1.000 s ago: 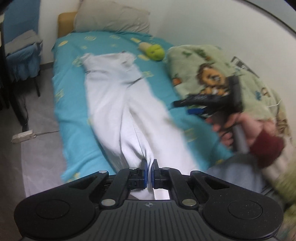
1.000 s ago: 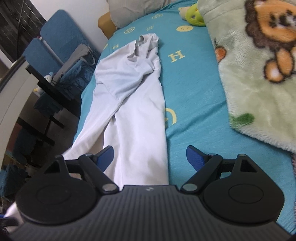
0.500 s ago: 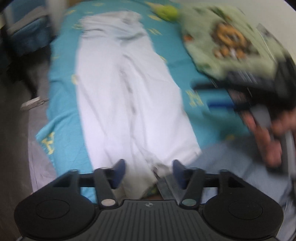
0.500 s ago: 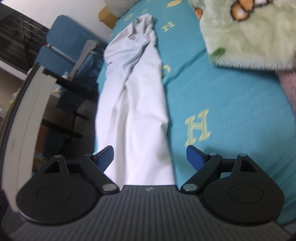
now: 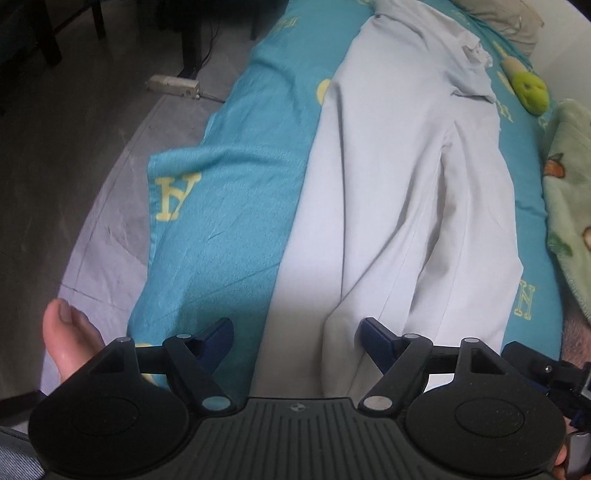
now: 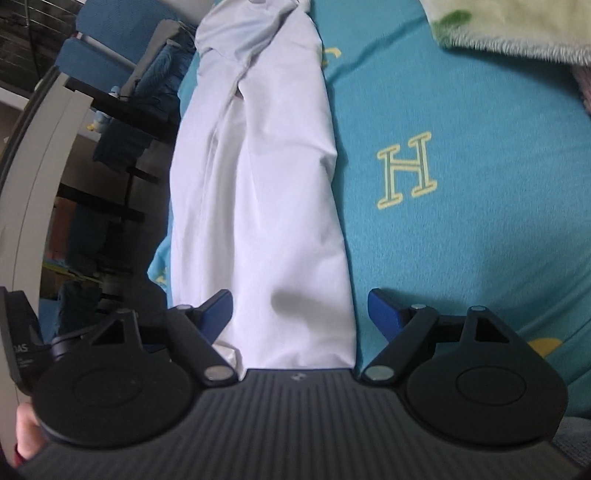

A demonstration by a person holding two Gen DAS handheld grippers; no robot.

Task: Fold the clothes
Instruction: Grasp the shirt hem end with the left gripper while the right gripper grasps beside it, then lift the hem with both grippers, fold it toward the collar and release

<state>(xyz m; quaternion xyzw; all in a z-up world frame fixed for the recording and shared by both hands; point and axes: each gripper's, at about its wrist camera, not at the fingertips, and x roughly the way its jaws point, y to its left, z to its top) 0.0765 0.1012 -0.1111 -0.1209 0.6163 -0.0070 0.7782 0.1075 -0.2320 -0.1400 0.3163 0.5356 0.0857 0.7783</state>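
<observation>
Left wrist view: the left gripper [image 5: 297, 338] hangs released over white trousers [image 5: 399, 192] spread along the teal bedsheet [image 5: 229, 206]; a bare foot [image 5: 68, 343] sits left, a green toy [image 5: 532, 90] far right. Right wrist view: the right gripper [image 6: 299, 308], also released, straddles the trousers' [image 6: 266, 206] near end; a fleece blanket [image 6: 509, 29] lies top right; chairs [image 6: 110, 59] stand left.

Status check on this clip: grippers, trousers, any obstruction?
Left gripper open, right gripper open. White trousers flat on bed, unfolded. Nothing blocking.

Black ribbed left gripper [image 5: 297, 338], blue pads [image 5: 373, 336]; silver pivot screws; bare toes [image 5: 68, 341].
</observation>
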